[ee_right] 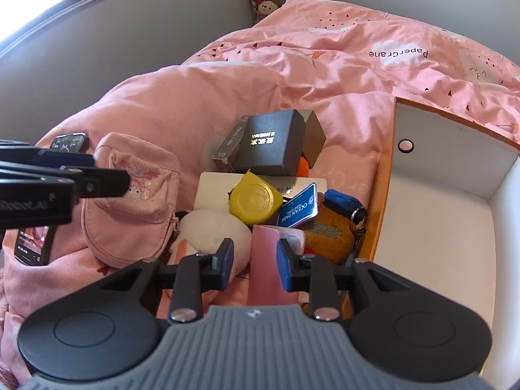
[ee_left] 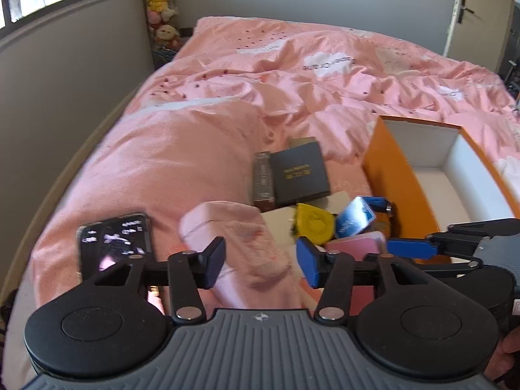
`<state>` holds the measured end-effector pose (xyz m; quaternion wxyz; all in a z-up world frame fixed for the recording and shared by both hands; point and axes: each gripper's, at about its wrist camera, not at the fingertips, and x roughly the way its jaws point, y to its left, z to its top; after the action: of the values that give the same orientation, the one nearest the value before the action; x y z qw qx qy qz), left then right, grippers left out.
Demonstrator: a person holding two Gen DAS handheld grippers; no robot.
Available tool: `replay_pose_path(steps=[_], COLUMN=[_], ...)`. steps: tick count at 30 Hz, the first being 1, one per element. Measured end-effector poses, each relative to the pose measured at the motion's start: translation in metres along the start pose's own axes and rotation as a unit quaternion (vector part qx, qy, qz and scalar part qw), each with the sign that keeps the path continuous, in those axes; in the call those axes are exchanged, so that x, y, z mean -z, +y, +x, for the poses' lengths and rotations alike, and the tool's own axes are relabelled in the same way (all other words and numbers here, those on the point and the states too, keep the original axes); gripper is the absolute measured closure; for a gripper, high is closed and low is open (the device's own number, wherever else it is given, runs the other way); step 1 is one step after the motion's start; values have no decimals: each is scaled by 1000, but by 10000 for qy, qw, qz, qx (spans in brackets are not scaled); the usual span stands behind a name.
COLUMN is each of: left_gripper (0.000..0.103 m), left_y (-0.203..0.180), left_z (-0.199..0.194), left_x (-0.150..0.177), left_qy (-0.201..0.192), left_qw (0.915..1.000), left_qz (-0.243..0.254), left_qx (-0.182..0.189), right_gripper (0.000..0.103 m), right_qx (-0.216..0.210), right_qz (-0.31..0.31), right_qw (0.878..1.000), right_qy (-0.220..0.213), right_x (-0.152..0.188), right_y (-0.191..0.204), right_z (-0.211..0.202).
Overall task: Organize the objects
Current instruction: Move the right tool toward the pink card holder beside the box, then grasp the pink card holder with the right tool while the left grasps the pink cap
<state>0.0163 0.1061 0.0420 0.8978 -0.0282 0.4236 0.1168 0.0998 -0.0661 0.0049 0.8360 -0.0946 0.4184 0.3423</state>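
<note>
Left wrist view: the left gripper (ee_left: 260, 261) has its jaws spread wide, holding nothing, with a pink pouch (ee_left: 240, 240) lying between and just beyond the fingers. One phone (ee_left: 112, 242) lies left of the left finger. Ahead sit two dark boxes (ee_left: 299, 174), one yellow round case (ee_left: 313, 222) and one blue card (ee_left: 354, 217). The orange box (ee_left: 396, 175), white inside, stands to the right.

Right wrist view: the right gripper (ee_right: 255, 265) has its jaws parted around one upright pink card (ee_right: 265, 260); whether the pads touch it, I cannot tell. One white plush (ee_right: 211, 230) lies by the left finger, one brown plush keychain (ee_right: 328, 232) beyond the right finger.
</note>
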Motion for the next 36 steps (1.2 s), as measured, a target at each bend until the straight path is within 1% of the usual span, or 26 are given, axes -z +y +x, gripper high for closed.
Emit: replay_pose_path(steps=[2, 3, 5, 6, 7, 8, 11, 14, 16, 18, 20, 21, 24, 26, 27, 28, 30, 32, 33, 35, 36], left_gripper=[34, 34, 34, 34, 34, 34, 34, 35, 37, 41, 44, 48, 55, 57, 58, 58, 58, 58, 59, 59, 59], left_y=[3, 5, 8, 11, 13, 14, 15, 16, 16, 13, 9, 7, 0, -3, -4, -4, -2, 0, 1, 0, 0], left_z=[0, 1, 8, 12, 16, 20, 32, 45, 51, 56, 57, 57, 58, 58, 58, 57, 57, 59, 59, 59, 59], left_x=[-1, -2, -4, -4, -4, -4, -5, -6, -7, -7, -7, -7, -5, -3, -2, -1, 1, 2, 3, 5, 6], left_qy=[-44, -36, 145, 254, 330, 413, 546, 664, 707, 705, 608, 560, 385, 299, 256, 226, 195, 213, 214, 176, 158], left_qw=[9997, 9996, 9998, 9996, 9991, 9985, 9972, 9959, 9951, 9950, 9955, 9957, 9964, 9971, 9973, 9974, 9972, 9969, 9968, 9970, 9971], left_qz=[58, 55, -26, -133, -230, -306, -454, -562, -633, -652, -656, -654, -594, -517, -483, -463, -482, -532, -540, -497, -475], left_qx=[-236, -263, -158, -21, 106, 178, 224, 256, 273, 281, 308, 340, 461, 477, 481, 501, 535, 539, 549, 566, 568], right_gripper=[70, 69, 69, 68, 64, 61, 59, 55, 51, 50, 49, 47, 46, 48, 51, 60, 71, 78, 81, 80, 79], right_qx=[9, 23, 50, 81, 110, 146, 249, 305, 398, 569, 695, 700, 755, 761, 757, 744, 605, 454, 268, -78, -186], right_qz=[-26, -68, -159, -205, -262, -318, -586, -867, -1116, -1420, -1647, -1699, -1874, -1880, -1838, -1787, -1603, -1391, -1226, -879, -744], right_qw=[10000, 9999, 9995, 9991, 9987, 9983, 9964, 9934, 9898, 9840, 9789, 9777, 9732, 9729, 9737, 9748, 9791, 9836, 9871, 9912, 9920], right_qy=[93, 149, 283, 352, 414, 463, 555, 684, 791, 910, 986, 1014, 1095, 1109, 1113, 1105, 1096, 1053, 999, 992, 1005], right_x=[-2, -4, -7, -8, -9, -10, -13, -16, -17, -18, -18, -17, -15, -15, -15, -16, -19, -22, -24, -27, -28], right_y=[-4, -5, -7, -7, -8, -8, -5, 0, 4, 8, 11, 11, 15, 16, 16, 16, 16, 18, 19, 19, 20], right_z=[3, 6, 12, 15, 18, 21, 28, 36, 43, 50, 56, 57, 61, 62, 62, 60, 55, 50, 47, 43, 43])
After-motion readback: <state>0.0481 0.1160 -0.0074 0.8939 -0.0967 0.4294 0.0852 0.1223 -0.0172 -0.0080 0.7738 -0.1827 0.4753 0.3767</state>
